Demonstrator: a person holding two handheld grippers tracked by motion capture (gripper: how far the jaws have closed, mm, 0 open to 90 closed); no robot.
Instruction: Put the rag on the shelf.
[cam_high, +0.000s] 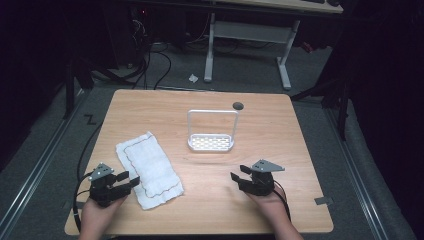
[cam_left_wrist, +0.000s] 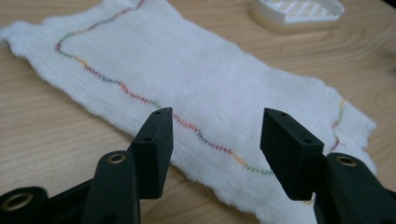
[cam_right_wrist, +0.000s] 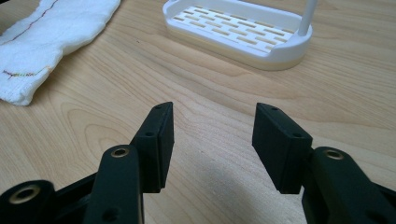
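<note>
From the high view I have my left gripper (cam_high: 129, 181) at about seven o'clock on the wooden table (cam_high: 280, 130), jaws spread apart and holding nothing, its tips just beside the near long edge of the white cloth (cam_high: 149, 170). The cloth lies flat and slightly askew, running from roughly nine o'clock down toward six, with a wavy stitched line around its border. In the left gripper view the left gripper (cam_left_wrist: 215, 135) hangs low over that cloth (cam_left_wrist: 196, 79), and the multicoloured stitching passes between the two jaws; I cannot tell whether the tips touch the fabric. My right gripper (cam_high: 238, 175) sits at about five o'clock, jaws likewise apart and empty, pointing toward the table's centre. In the right gripper view the right gripper (cam_right_wrist: 211, 128) is over bare wood, well apart from the cloth (cam_right_wrist: 51, 32) up at ten o'clock. Ahead of it at twelve o'clock stands the white slotted tray (cam_right_wrist: 275, 53), its floor pierced with rows of slits and nothing lying in it. From above, the same tray (cam_high: 192, 145) sits near the table's centre with a tall wire-like handle (cam_high: 212, 111) arching upright over it, and a small dark round spot (cam_high: 238, 105) marks the tabletop just beyond, toward one o'clock.
</note>
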